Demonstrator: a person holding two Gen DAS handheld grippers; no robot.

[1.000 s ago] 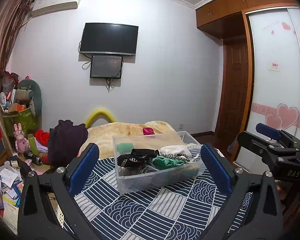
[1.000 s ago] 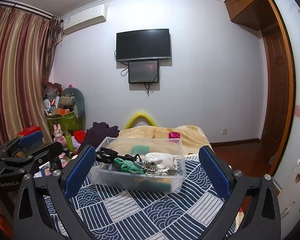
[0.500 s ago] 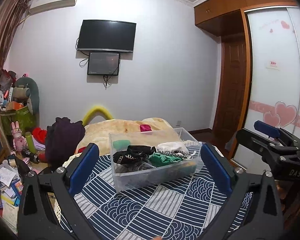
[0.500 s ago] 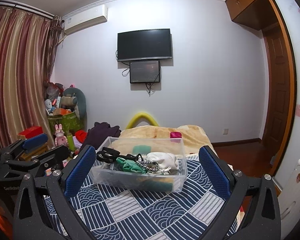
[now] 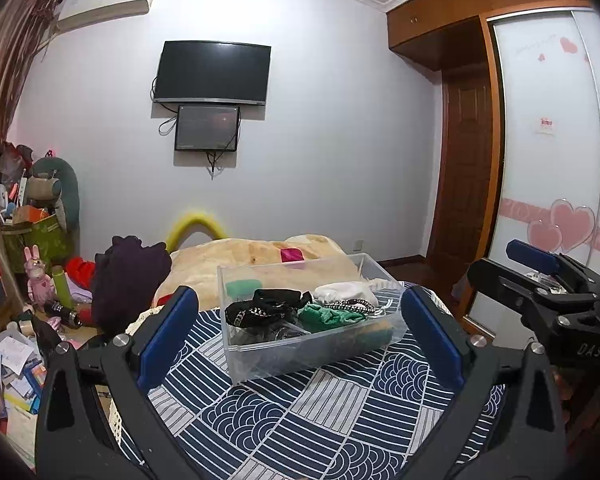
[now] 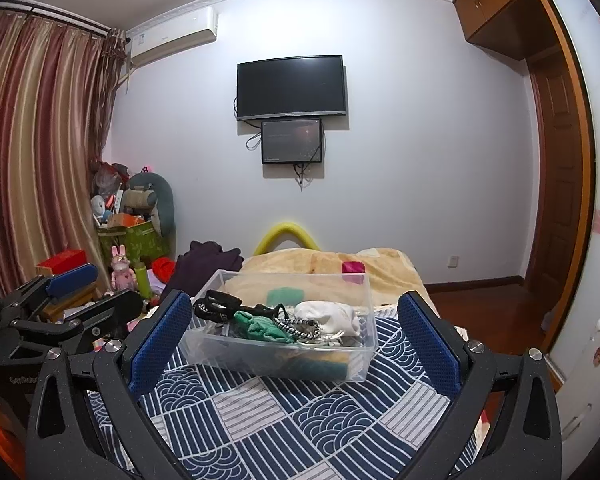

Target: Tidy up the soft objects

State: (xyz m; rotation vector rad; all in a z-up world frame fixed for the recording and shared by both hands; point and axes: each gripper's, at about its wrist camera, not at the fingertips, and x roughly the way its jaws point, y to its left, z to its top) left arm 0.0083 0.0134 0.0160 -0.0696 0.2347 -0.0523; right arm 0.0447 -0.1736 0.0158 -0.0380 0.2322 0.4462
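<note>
On the bed's patterned quilt (image 6: 260, 420), a clear bin (image 6: 280, 364) holds what appear to be rolled garments, framed between the left gripper (image 5: 300, 340) and right gripper (image 6: 296, 336), both spread wide and empty.

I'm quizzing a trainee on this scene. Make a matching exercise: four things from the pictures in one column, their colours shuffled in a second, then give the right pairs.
Things:
1. storage bin
2. rolled cloth in the bin
3. crumpled cloth in the bin
4. bedspread

Colours:
A. green
B. navy and white pattern
C. clear
D. white

Pairs: 1-C, 2-D, 3-A, 4-B
</note>
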